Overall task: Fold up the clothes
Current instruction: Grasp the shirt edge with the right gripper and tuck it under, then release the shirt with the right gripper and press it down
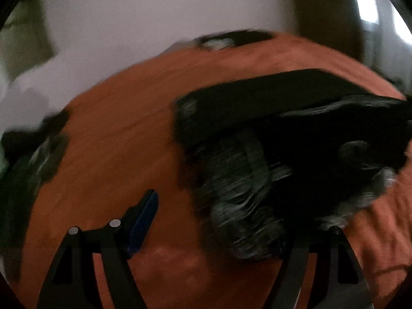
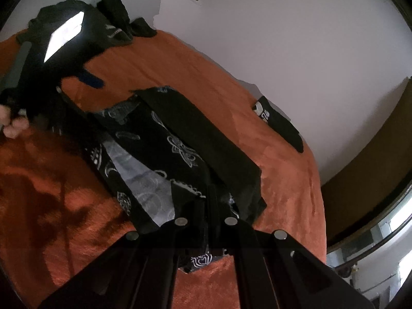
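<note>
A black garment with a white paisley print [image 2: 164,149] lies partly folded on the orange bedspread [image 2: 283,193]. My right gripper [image 2: 209,200] is shut on its near edge, and the cloth hangs below the fingers. In the left wrist view the same garment [image 1: 296,128] is blurred and bunched at the right. My left gripper [image 1: 213,219] stands wide open. Its blue-padded finger [image 1: 144,219] is over bare bedspread, and the other finger is hidden under a grey fold. The left gripper [image 2: 77,85] also shows at the garment's far end in the right wrist view, held by a hand [image 2: 11,123].
A folded black item with a white print [image 2: 278,126] lies at the bed's far edge by the white wall. A heap of dark clothes [image 2: 123,18] sits at the far corner of the bed and shows as dark clothes [image 1: 33,154] at the left. Bare bedspread [image 1: 116,141] lies between them.
</note>
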A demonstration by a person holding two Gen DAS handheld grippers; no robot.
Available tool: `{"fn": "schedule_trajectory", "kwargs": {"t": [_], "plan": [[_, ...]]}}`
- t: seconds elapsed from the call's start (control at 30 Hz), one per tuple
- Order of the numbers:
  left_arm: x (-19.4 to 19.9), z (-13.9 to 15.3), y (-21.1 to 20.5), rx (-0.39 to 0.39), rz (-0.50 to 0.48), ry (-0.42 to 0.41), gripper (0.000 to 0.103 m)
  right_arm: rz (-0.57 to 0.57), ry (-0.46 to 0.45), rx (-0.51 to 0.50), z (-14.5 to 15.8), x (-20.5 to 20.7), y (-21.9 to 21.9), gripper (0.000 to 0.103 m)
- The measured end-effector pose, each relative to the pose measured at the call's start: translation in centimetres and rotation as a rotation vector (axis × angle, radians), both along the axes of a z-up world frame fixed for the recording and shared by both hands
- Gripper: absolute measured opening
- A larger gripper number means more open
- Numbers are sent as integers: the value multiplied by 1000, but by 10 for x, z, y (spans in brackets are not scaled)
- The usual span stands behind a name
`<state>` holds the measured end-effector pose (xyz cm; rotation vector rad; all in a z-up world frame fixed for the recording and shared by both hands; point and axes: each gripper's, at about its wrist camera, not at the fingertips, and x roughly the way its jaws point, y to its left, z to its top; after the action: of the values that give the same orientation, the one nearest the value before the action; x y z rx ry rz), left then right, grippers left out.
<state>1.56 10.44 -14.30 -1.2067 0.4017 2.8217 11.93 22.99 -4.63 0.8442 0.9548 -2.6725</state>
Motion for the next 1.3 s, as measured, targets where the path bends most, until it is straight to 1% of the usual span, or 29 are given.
{"fn": "schedule_trajectory", "kwargs": {"t": [0.07,0.13,0.2,0.27,0.33,0.37,0.4,0.47,0.57,0.6,0.67,0.7,0.77,0.87,0.93,0.97,1.0,1.03,1.07,1.1,1.17,1.23,1.3], "plan": [[0,-3,-23,68,94,-29,76,-29,-11,30,-11,-6,3,1],[4,-1,-38,143,139,-33,76,-57,-54,64,-25,-9,5,7],[7,3,-46,206,155,-30,76,-97,-84,83,-36,-11,9,8],[10,4,-52,283,151,-46,76,-138,-126,85,-47,-14,16,9],[8,0,-56,316,145,-69,76,-173,-189,60,-54,-18,24,18],[7,-3,-58,329,141,-81,76,-191,-212,38,-57,-20,28,21],[7,-5,-58,325,133,-80,76,-213,-230,11,-59,-21,34,23],[8,-7,-59,326,125,-86,76,-256,-263,-44,-62,-23,45,23],[6,-10,-67,365,127,-107,76,-333,-192,-155,-49,-18,68,23],[5,-13,-67,374,117,-120,76,-354,-184,-205,-46,-17,77,23],[4,-20,-62,357,92,-135,76,-396,-232,-311,-52,-18,94,23],[3,-22,-58,337,81,-135,76,-415,-256,-362,-55,-19,102,23],[4,-26,-56,310,82,-140,77,-430,-298,-418,-65,-21,110,23],[4,-26,-61,320,107,-179,78,-397,-290,-381,-67,-22,107,23],[4,-21,-60,297,91,-173,79,-354,-268,-320,-66,-17,99,24],[5,-19,-59,273,76,-165,79,-336,-254,-290,-66,-14,95,26],[7,-17,-57,243,55,-152,79,-321,-236,-253,-65,-10,92,34],[10,-15,-54,213,33,-139,79,-306,-219,-217,-65,-5,88,44],[14,-13,-52,182,10,-128,79,-283,-213,-184,-67,0,83,49],[19,-12,-49,154,-17,-120,79,-255,-212,-159,-68,6,79,51],[31,-9,-44,109,-72,-104,79,-186,-205,-110,-67,20,72,51],[41,-6,-44,116,-107,-117,79,-125,-204,-96,-64,35,66,52],[50,-4,-47,133,-153,-148,79,-87,-198,-153,-53,43,69,52]]}}
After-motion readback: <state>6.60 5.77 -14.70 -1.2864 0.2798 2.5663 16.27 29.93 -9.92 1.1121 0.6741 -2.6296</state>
